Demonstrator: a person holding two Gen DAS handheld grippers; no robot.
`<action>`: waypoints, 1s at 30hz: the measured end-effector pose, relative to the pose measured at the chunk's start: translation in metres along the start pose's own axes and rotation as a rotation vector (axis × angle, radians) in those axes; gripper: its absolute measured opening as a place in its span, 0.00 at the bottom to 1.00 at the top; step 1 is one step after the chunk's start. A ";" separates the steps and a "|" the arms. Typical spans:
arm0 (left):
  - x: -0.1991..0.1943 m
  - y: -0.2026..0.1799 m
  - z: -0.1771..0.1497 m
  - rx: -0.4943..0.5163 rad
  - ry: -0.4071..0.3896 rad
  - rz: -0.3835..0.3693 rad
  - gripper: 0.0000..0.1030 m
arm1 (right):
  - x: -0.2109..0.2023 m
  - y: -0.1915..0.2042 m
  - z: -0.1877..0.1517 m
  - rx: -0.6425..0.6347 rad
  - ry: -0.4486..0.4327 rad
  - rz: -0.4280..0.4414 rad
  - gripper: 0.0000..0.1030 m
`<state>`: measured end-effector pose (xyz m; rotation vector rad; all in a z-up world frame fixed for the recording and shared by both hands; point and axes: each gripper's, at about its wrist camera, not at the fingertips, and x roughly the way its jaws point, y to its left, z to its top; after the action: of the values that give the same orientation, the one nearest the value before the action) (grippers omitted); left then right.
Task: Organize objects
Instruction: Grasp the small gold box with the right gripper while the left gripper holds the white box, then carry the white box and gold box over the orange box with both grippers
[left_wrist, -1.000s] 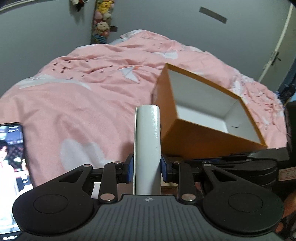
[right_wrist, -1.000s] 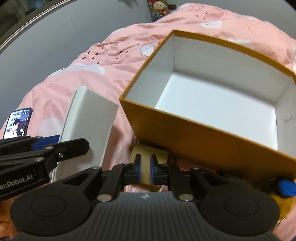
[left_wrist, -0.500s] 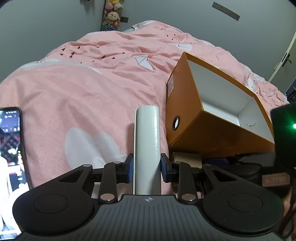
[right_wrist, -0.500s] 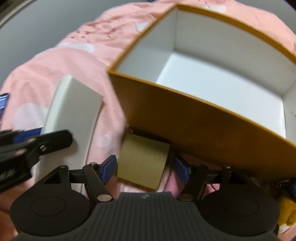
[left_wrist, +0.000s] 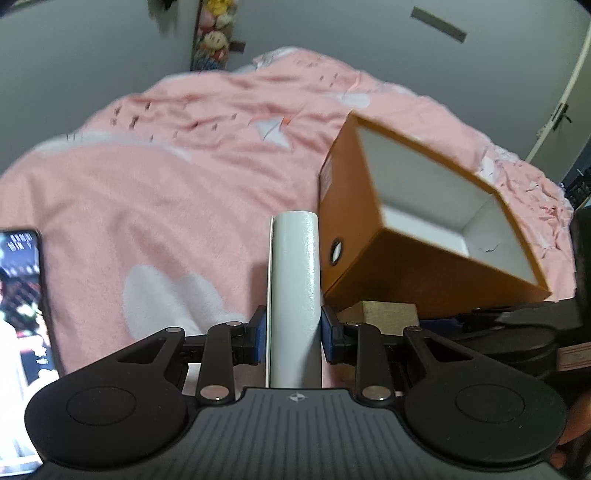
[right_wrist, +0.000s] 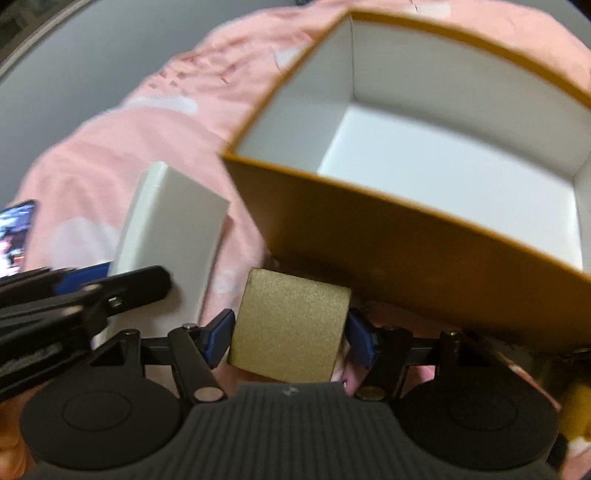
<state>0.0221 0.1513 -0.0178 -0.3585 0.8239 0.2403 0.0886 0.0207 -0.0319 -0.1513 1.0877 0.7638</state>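
Observation:
An open orange box (left_wrist: 436, 236) with a white inside sits on the pink bed; it also shows in the right wrist view (right_wrist: 436, 177). My left gripper (left_wrist: 293, 334) is shut on a flat white box (left_wrist: 293, 295), held on edge just left of the orange box; the white box also shows in the right wrist view (right_wrist: 170, 236). My right gripper (right_wrist: 290, 338) has its blue pads against both sides of a small gold box (right_wrist: 290, 326), in front of the orange box's near wall. The gold box also shows in the left wrist view (left_wrist: 388, 315).
A pink quilt (left_wrist: 166, 184) covers the bed. A lit phone (left_wrist: 18, 332) lies at the left edge. Grey walls stand behind, with plush toys (left_wrist: 214, 29) hanging on the far wall. Something yellow (right_wrist: 576, 410) lies at the right wrist view's lower right.
My right gripper opened from shut and empty, moved forward around the gold box and closed onto its sides. My left gripper kept hold of the white box and shifted a little.

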 end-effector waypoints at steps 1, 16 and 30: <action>-0.007 -0.003 0.001 0.004 -0.018 -0.008 0.32 | -0.012 0.000 -0.001 -0.006 -0.020 0.008 0.65; -0.038 -0.103 0.108 0.170 -0.270 -0.163 0.32 | -0.151 -0.057 0.043 0.043 -0.372 -0.102 0.65; 0.116 -0.152 0.111 0.385 0.019 0.069 0.32 | -0.066 -0.152 0.059 0.235 -0.249 -0.171 0.65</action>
<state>0.2248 0.0653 -0.0030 0.0292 0.8814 0.1377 0.2118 -0.0961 0.0151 0.0501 0.9063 0.4824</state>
